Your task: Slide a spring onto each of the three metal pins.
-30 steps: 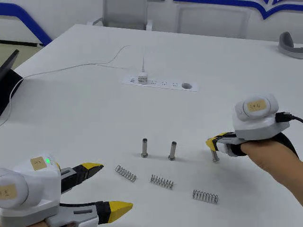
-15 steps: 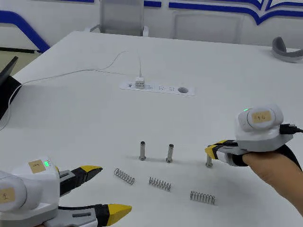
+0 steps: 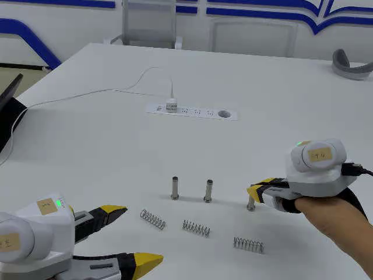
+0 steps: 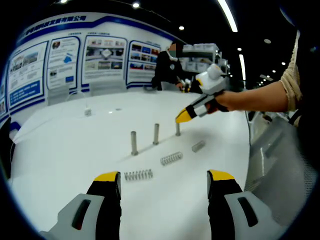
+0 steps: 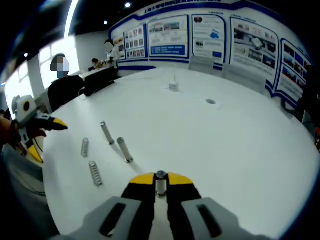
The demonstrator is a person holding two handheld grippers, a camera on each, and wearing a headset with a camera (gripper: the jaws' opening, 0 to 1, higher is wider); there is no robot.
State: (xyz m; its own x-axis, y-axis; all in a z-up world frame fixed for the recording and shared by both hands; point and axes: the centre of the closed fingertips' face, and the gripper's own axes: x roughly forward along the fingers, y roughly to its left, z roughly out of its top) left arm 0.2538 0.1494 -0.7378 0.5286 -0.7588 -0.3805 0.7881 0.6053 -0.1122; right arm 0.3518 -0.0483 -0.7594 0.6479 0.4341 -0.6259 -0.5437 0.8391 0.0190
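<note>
Where the head view half hid the third pin (image 3: 251, 203) behind yellow tips, your right gripper view showed the right gripper (image 5: 160, 181) clamped on its round metal top. Your left gripper (image 3: 143, 233) hung with jaws apart near three coiled springs (image 3: 196, 228). They lay flat before two upright pins (image 3: 174, 188) on the smooth white table (image 3: 87, 146). A power strip (image 3: 191, 111) lay beyond.

Table (image 3: 105, 134) bare between power strip (image 3: 191, 111) and pin row (image 3: 208, 191): wide approach. Three springs (image 3: 195, 228) lie just in front of it. Right gripper (image 3: 252, 193) clamps rightmost pin (image 3: 251, 204), blocking that side.
</note>
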